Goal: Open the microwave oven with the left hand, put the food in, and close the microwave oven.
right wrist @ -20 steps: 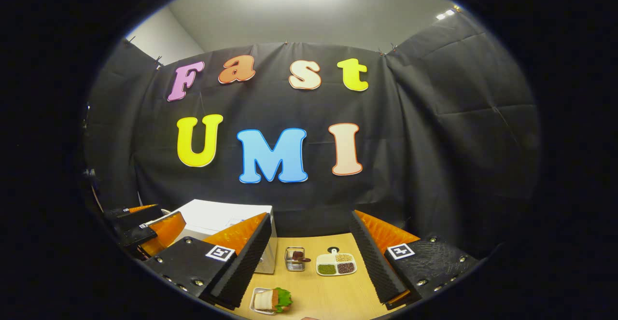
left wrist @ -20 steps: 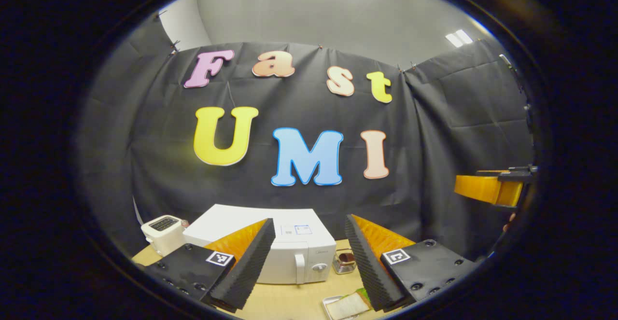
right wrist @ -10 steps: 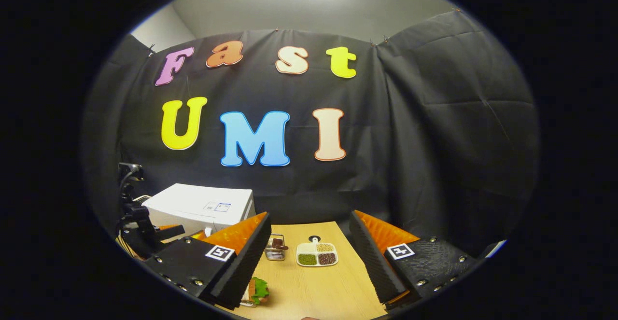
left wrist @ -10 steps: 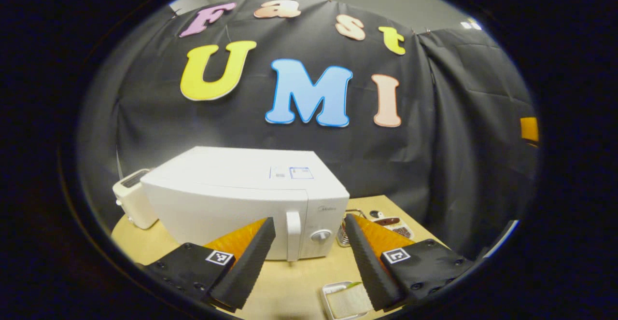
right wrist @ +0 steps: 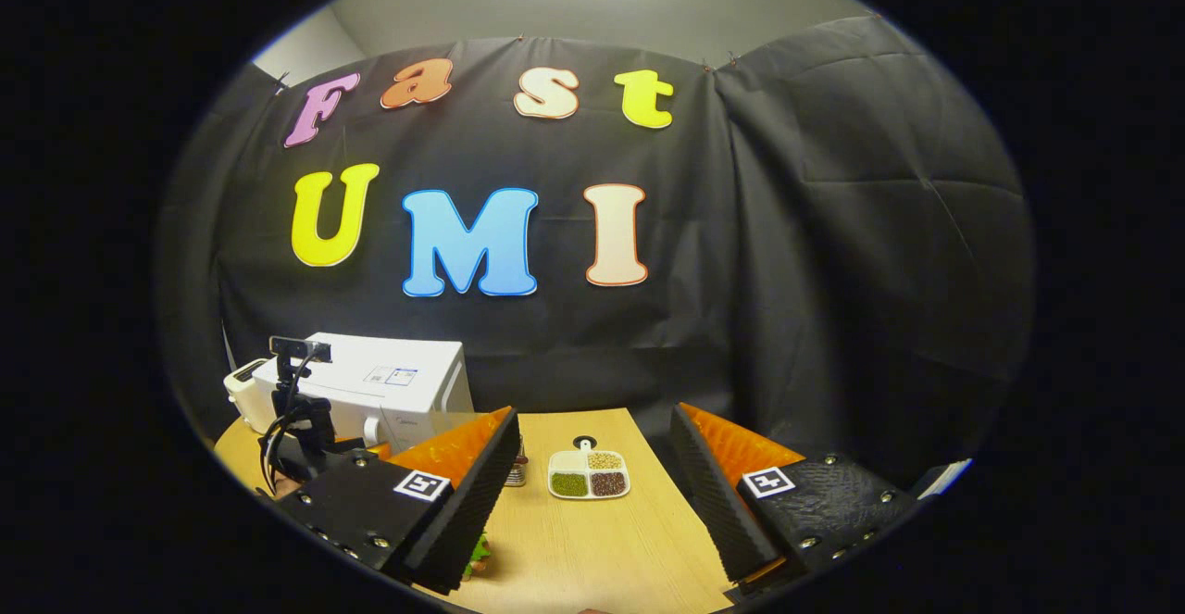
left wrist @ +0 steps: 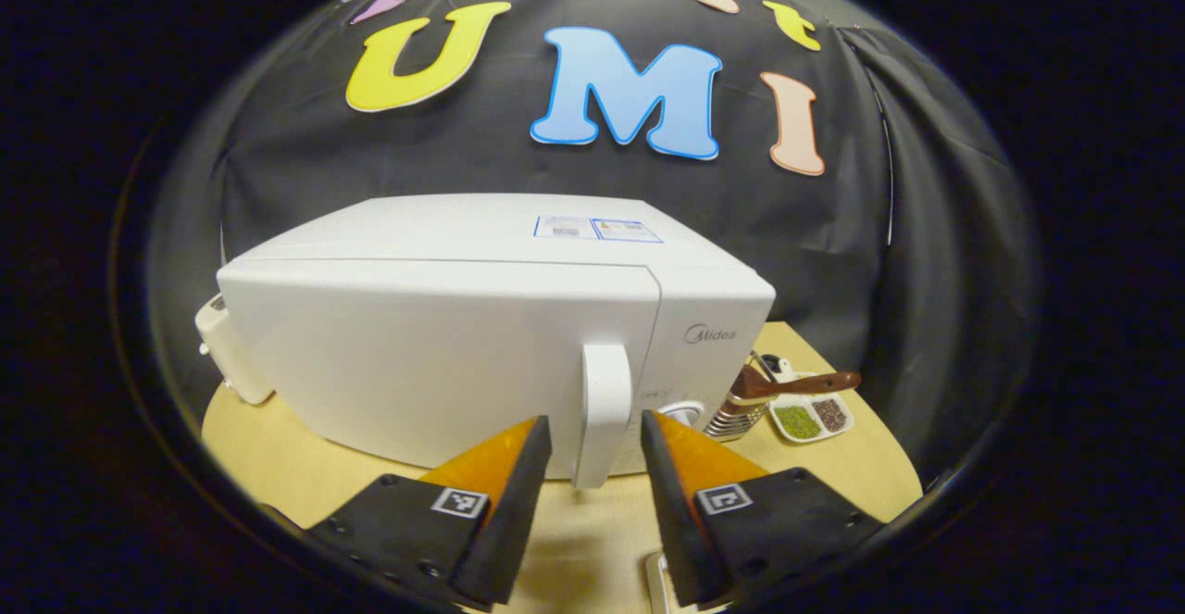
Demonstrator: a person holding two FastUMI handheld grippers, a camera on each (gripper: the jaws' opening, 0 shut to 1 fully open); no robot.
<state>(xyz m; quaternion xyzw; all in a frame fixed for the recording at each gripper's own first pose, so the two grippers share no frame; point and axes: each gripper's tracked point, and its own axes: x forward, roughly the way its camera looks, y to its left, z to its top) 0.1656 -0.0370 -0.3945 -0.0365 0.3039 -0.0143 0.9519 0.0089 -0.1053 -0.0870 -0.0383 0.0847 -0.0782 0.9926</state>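
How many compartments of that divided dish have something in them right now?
3. In the divided dish: yellowish grains at the back, green at front left, dark brown at front right. It sits on the table, right of the microwave.

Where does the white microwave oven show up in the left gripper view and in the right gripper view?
Left gripper view: the white microwave oven is large and central, its handle between the left gripper fingers.
Right gripper view: small, lower left.
Shared landmark: the white divided dish of beans.
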